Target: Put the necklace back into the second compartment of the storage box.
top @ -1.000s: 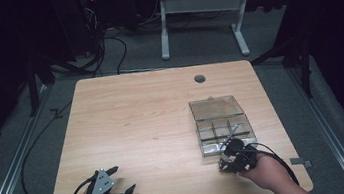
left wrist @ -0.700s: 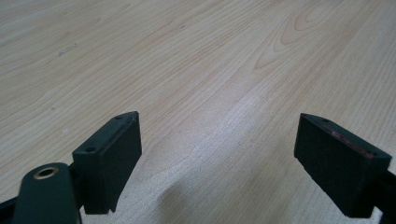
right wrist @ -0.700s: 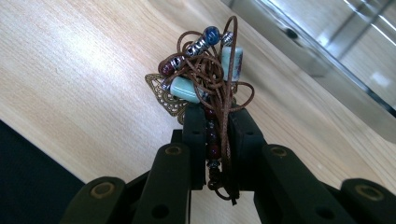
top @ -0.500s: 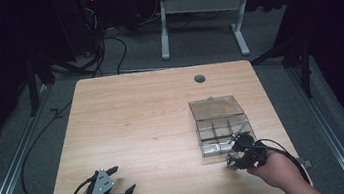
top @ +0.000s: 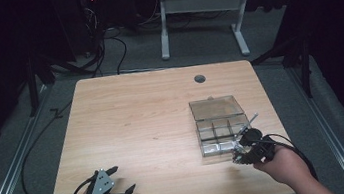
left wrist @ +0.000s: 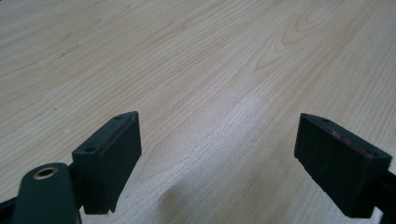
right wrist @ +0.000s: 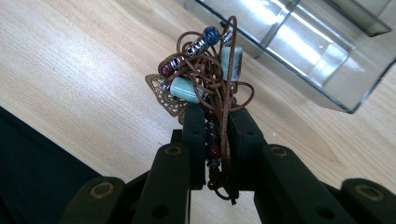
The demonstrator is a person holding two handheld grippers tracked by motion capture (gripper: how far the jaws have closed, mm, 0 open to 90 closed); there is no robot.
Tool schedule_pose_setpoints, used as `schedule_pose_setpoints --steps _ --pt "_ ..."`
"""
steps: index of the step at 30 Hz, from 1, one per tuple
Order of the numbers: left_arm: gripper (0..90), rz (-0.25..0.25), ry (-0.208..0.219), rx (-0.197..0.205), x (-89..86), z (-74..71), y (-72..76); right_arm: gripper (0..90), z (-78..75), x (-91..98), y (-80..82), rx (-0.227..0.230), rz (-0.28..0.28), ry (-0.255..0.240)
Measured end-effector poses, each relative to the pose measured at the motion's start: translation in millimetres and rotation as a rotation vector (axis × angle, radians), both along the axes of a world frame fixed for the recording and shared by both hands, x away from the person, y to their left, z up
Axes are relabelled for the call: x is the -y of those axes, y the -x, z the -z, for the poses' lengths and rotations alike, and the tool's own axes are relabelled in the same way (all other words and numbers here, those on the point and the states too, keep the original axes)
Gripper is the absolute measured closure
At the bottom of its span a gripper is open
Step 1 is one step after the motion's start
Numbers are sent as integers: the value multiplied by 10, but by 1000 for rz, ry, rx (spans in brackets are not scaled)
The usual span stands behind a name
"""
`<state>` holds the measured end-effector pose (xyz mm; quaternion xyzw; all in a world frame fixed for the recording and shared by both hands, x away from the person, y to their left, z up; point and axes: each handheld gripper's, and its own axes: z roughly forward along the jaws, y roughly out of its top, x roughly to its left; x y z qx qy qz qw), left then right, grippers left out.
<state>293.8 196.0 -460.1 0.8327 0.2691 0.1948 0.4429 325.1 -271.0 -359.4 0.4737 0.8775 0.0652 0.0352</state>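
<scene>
A tangled brown-cord bead necklace (right wrist: 205,70), with pale green, blue, dark red and silver beads and a brass filigree piece, is pinched between the jaws of my right gripper (right wrist: 217,119), shut on it. In the high view the right gripper (top: 243,154) is held above the table's front right, just in front of a clear compartment box (top: 219,125). The box (right wrist: 299,42) lies close behind the necklace in the right gripper view. My left gripper (top: 120,180) rests at the front left of the table, open. Bare wood lies between its black jaws (left wrist: 219,158).
The wooden table (top: 137,116) has a round cable hole (top: 200,78) near its far edge. The box's clear lid (top: 214,106) stands open toward the back. Cables and a white desk frame (top: 200,17) sit on the floor beyond.
My right hand has risen and shifted right along the front of the box, carrying the necklace. The left gripper has stayed put.
</scene>
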Motion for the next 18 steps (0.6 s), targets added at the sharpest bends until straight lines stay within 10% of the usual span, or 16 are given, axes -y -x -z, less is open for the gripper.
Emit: schedule_pose_setpoints --steps 18 --pt "153 2 3 1 -5 -2 1 796 -196 -65 -299 26 10 -2"
